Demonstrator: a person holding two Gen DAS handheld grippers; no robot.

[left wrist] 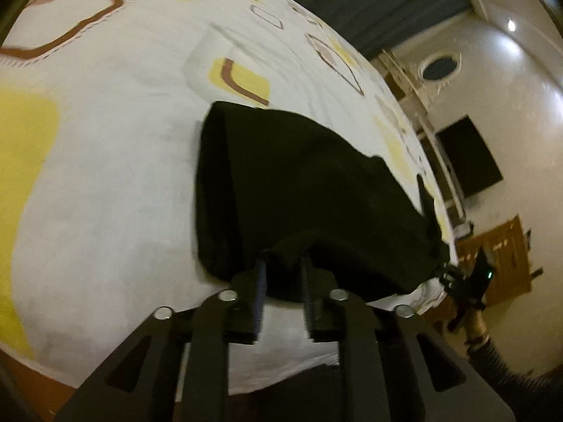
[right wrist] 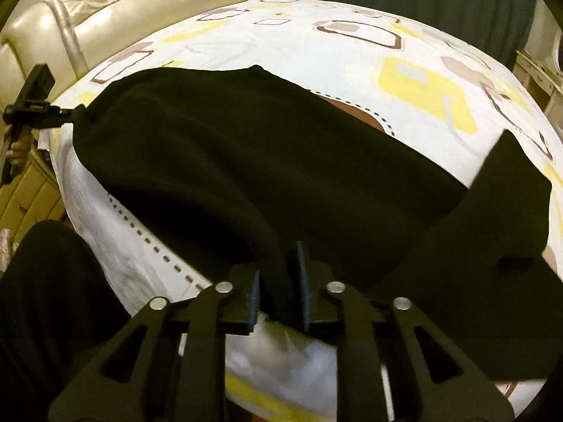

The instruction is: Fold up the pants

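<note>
Black pants lie on a white bedsheet with yellow and brown squares. My left gripper is shut on a bunched edge of the pants near the bed's front edge. My right gripper is shut on another edge of the pants, with cloth pinched between its pads. The right gripper also shows in the left wrist view at the pants' far corner. The left gripper also shows in the right wrist view at the far left corner. A pant leg trails to the right.
A padded cream headboard stands at the back left. Dark curtains hang behind the bed. A wooden cabinet and a dark screen stand by the wall. My dark-clothed leg is at the bed's edge.
</note>
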